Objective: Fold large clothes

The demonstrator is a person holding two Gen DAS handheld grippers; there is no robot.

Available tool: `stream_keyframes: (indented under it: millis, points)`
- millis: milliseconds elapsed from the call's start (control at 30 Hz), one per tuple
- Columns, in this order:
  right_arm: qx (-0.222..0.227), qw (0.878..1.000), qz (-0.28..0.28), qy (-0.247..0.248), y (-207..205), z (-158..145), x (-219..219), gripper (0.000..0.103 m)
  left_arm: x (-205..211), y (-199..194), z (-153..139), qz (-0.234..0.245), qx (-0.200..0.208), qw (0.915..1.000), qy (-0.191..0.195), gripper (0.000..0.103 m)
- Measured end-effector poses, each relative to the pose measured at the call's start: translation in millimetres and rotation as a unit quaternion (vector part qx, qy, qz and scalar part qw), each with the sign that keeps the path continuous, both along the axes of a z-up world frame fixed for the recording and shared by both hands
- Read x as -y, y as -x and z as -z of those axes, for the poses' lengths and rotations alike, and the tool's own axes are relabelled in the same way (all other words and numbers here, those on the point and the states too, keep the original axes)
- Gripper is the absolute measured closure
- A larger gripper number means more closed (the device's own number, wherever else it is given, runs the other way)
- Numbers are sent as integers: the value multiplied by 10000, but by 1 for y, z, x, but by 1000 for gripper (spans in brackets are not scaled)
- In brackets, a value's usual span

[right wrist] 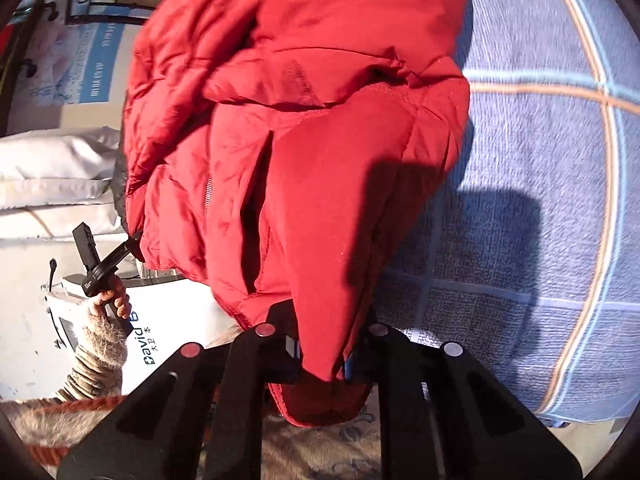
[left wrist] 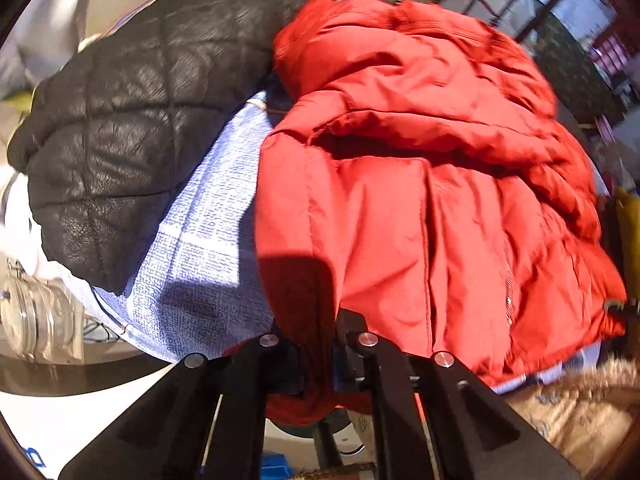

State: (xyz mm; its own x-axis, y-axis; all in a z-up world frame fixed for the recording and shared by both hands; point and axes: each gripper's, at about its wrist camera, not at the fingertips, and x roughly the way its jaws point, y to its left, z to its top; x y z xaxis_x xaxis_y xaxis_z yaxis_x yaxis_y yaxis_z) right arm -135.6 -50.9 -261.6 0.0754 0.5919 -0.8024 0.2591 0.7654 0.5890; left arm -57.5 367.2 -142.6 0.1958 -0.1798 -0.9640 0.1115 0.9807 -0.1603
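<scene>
**Red jacket pinched from both ends**

We've got a blue blanket (right wrist: 540,184) filling the right of the right wrist view, with our red jacket (left wrist: 420,184) heaped centre-frame on it. A black quilted coat (left wrist: 132,120) sits upper left. Left gripper (left wrist: 316,360) and right gripper (right wrist: 320,360) are each clamped on the jacket's edge.

A puffy red quilted down jacket (left wrist: 420,184) lies crumpled on a blue checked woven blanket (left wrist: 200,240) — its body bunched in loose folds, stitched panels and a seam line facing up. One hem edge hangs over the blanket's near side — pinched into a narrow fold.
</scene>
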Motion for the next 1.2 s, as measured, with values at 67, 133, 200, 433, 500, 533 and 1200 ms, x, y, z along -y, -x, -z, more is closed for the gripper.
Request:
stream_keyframes:
  millis: [67, 133, 200, 433, 500, 533, 1200]
  points:
    - [98, 9999, -44, 99, 5, -15, 7, 90, 3, 13, -9, 201, -53, 9998, 65, 96]
    - [62, 9999, 34, 140, 10, -18, 14, 90, 9, 30, -9, 277, -206, 9993, 141, 96]
    - [-86, 9997, 152, 171, 16, -12, 24, 90, 10, 41, 1, 230, -351, 9990, 147, 96]
    - [-213, 9994, 186, 206, 8, 4, 19, 90, 7, 22, 12, -313, -467, 9982, 204, 96]
    - [-92, 9997, 207, 87, -2, -4, 19, 90, 7, 17, -11, -364, -288, 9980, 437, 96]
    - [34, 9998, 190, 39, -12, -12, 18, 90, 5, 13, -23, -382, -162, 9974, 581, 96]
    - [849, 9655, 2155, -1191, -184, -89, 119, 90, 33, -215, -98, -1252, 765, 9871, 636, 95]
